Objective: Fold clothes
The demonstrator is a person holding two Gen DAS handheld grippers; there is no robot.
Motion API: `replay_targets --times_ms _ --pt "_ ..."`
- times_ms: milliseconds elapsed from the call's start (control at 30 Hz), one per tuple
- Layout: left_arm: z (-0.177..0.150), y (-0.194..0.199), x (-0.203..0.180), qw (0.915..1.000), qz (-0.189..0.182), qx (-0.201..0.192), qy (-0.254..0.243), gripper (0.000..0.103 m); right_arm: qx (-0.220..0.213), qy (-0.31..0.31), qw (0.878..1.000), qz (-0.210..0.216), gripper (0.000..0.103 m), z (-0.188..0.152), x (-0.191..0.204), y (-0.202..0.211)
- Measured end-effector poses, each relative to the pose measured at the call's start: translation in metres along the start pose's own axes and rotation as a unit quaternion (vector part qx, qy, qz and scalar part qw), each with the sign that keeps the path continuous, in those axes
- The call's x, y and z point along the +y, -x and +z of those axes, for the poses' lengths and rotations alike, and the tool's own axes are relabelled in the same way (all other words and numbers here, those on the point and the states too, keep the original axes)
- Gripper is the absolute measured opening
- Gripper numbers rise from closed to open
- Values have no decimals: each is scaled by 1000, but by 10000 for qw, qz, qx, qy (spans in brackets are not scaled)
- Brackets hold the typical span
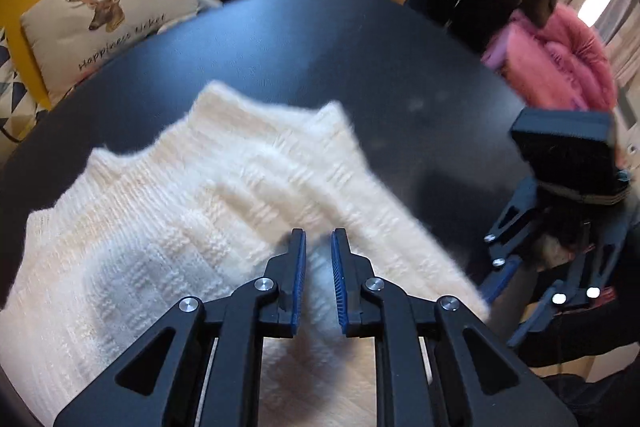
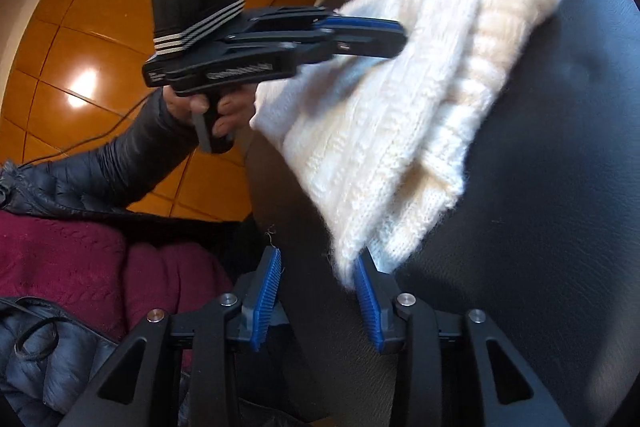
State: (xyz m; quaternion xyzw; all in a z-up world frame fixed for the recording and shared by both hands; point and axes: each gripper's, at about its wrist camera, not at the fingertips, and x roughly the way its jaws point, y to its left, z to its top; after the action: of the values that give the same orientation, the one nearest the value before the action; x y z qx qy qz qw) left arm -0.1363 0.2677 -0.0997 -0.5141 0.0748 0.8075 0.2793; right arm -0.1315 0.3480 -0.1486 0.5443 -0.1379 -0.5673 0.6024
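The left gripper [image 1: 319, 243] is standing slightly open above the folded white sweater [image 1: 208, 211]; the right gripper [image 2: 318, 261] is gaping wider, one pad touching its corner. The sweater is lying diagonally on the black table [image 1: 320, 39].

A round black table [image 1: 328, 39] w/ a faintly grained, leather-like top is carrying a cream knit sweater [image 1: 208, 195], which is lying folded in layers on the near part, approx. half of it overhanging the table edge above the wood floor [image 2: 100, 27]. Sweater's far end is sitting bunched on the dark top in the right wrist view, w/ the rest of the surface round it showing bare and slightly glossy.
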Motion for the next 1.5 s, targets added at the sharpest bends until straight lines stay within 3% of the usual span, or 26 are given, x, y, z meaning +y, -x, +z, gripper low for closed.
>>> replay_targets --times_ms 167,267,400,533,667,767,867,967,1100,1233,1367,1500 --pt "-22 30 -6 9993 -266 -228 -95 14 -130 49 9998 -165 38 -4 11 7" --pt "-40 5 3 9997 -209 137 -7 14 -211 -66 9995 -216 38 -3 8 10" --pt "-54 -11 4 9994 -232 162 180 14 -245 -255 9991 -236 36 -6 -1 0" --pt "-54 8 11 9971 -478 -70 595 14 -411 -194 9985 -309 39 -5 9 13" --pt "-65 30 2 9973 -519 -306 431 14 -659 -23 9971 -387 38 -7 26 22" --pt "-80 18 3 9985 -361 -23 411 14 -787 52 9961 -393 39 -8 34 18" --pt "-89 4 15 9975 -396 103 574 14 -595 -112 9970 -476 39 -4 28 6" --pt "-88 14 19 9960 -489 -33 749 14 -252 -218 9970 -699 39 -4 30 -18" --pt "-81 32 20 9961 -449 -331 685 14 -696 -45 9959 -582 39 5 42 2" --pt "-77 9 31 9973 -264 -63 676 14 -1058 -123 9931 -494 39 18 38 14" --pt "-67 20 33 9965 -393 -277 690 14 -629 -538 9921 -946 38 22 13 -5" --pt "-39 31 31 9965 -282 -630 466 14 -991 -192 9915 -821 39 34 37 10"
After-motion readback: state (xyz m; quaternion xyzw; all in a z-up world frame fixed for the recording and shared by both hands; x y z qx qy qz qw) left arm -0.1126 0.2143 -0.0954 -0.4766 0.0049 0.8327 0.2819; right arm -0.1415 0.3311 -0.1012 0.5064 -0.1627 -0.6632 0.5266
